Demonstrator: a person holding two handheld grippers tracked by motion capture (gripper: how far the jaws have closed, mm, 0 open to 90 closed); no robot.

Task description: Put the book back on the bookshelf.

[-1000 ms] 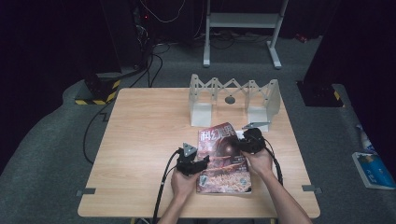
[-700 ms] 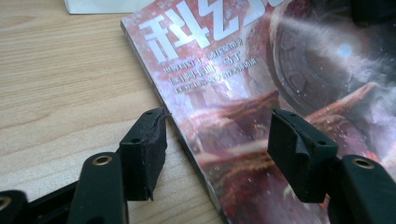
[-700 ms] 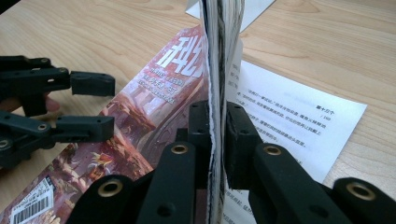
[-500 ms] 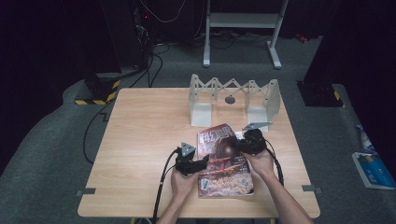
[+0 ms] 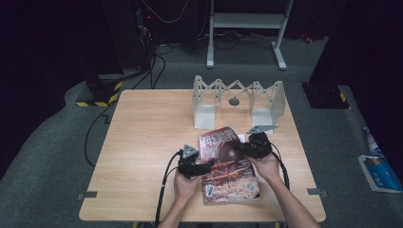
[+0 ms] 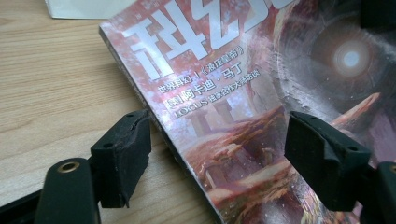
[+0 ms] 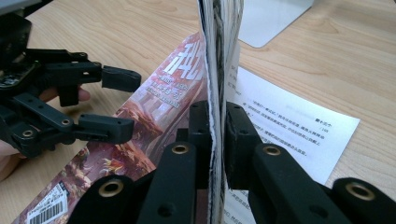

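A magazine (image 5: 229,167) with a red illustrated cover lies on the wooden table (image 5: 147,137), near its front edge. My right gripper (image 5: 244,147) is shut on the right edge of the cover and a sheaf of pages (image 7: 219,46), which stands up between its pads (image 7: 200,126). Beneath the sheaf a white printed page (image 7: 289,121) lies flat. My left gripper (image 5: 209,166) is at the magazine's left edge (image 6: 154,116). Its jaws have just been opening and now stand apart, one over the cover (image 6: 243,93) and one over the table, neither pressing. The left gripper (image 7: 123,102) also shows in the right gripper view.
A white zigzag folding rack (image 5: 237,102) stands behind the magazine near the table's far edge. Cables trail from both grippers towards the front edge. Bare wood stretches across the table's left half. Dark floor with cables and a stand lies beyond.
The left gripper's jaws have spread apart and let go of the magazine's left edge. Both hands have hardly moved, and the right gripper keeps its hold on the pages.
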